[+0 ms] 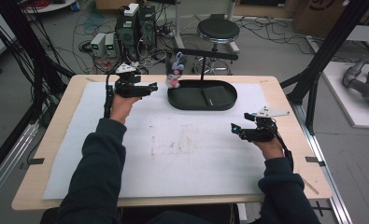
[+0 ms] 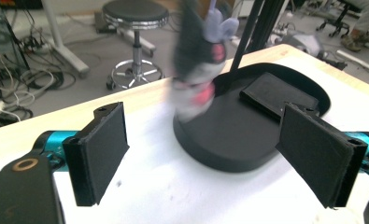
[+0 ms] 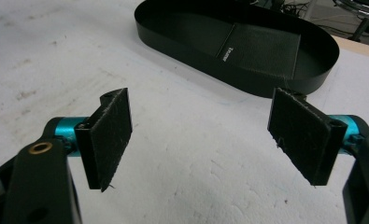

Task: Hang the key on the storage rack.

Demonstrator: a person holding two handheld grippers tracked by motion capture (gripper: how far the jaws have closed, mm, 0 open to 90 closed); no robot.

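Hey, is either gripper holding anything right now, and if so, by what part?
Nothing is held. The left gripper is open, with the plush toy hanging beyond its jaws over the black tray. The right gripper is open over the white mat.

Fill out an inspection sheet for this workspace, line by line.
Surface: wooden table under a white mat; faint brown stains mid-mat.
Job's things: black oval tray at the mat's far edge, a flat black pad inside; a blurred plush toy at the tray's left end, hanging near a black stand.
Clutter: nothing seen on the mat.
Grippers: left gripper near the toy, jaws wide open, empty; right gripper over bare mat, jaws open, empty.
Cables: one trails from each gripper; many loose on the floor behind.
Surroundings: stool, computer towers, black frame posts.
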